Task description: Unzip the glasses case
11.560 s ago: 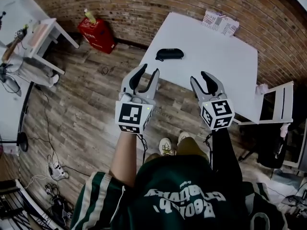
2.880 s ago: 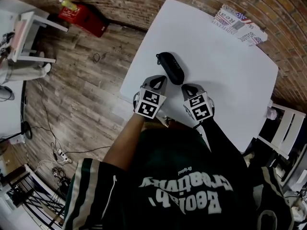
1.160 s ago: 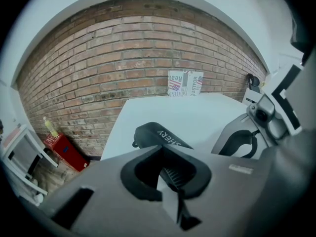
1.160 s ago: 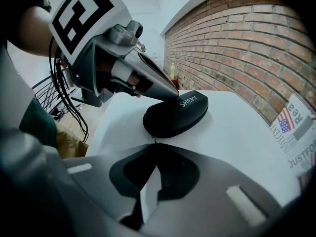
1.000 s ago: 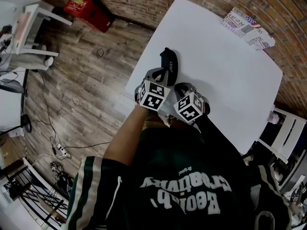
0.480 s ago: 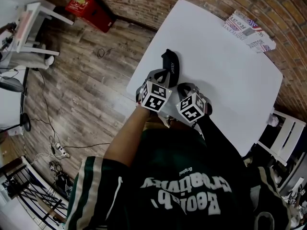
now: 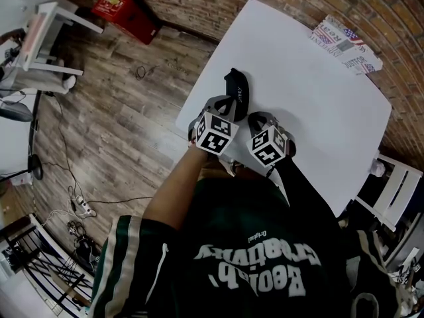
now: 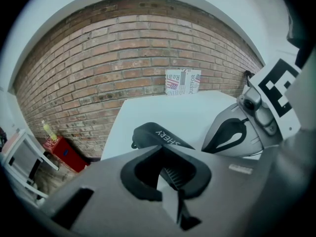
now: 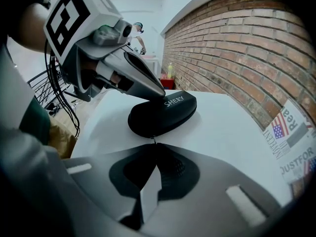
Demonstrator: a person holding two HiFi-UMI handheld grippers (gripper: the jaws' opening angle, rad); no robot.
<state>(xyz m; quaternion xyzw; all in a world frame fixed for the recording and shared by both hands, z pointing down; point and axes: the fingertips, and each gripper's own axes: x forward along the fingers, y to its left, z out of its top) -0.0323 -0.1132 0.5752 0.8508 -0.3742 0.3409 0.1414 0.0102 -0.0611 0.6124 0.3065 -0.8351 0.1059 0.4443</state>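
Observation:
The black glasses case [image 7: 236, 95] lies on the white table [image 7: 318, 111] near its front edge, and white lettering shows on its lid [image 9: 168, 110]. My left gripper [image 7: 220, 110] is shut, its closed tips [image 8: 164, 148] down on the near top of the case [image 8: 160, 136]. Whether they pinch any of it I cannot tell. My right gripper [image 7: 255, 120] is shut on the small metal zipper pull [image 9: 154, 140] at the case's near end. In the right gripper view the left gripper's fingers [image 9: 140, 78] lie on the case.
A printed paper [image 7: 344, 42] lies at the table's far corner. On the wooden floor stand a red box [image 7: 126, 15] and a white shelf [image 7: 40, 32] at the left. A white chair [image 7: 394, 191] stands at the right. The table's front edge runs just under both grippers.
The right gripper has edged slightly to the right. The case and the left gripper sit as they did.

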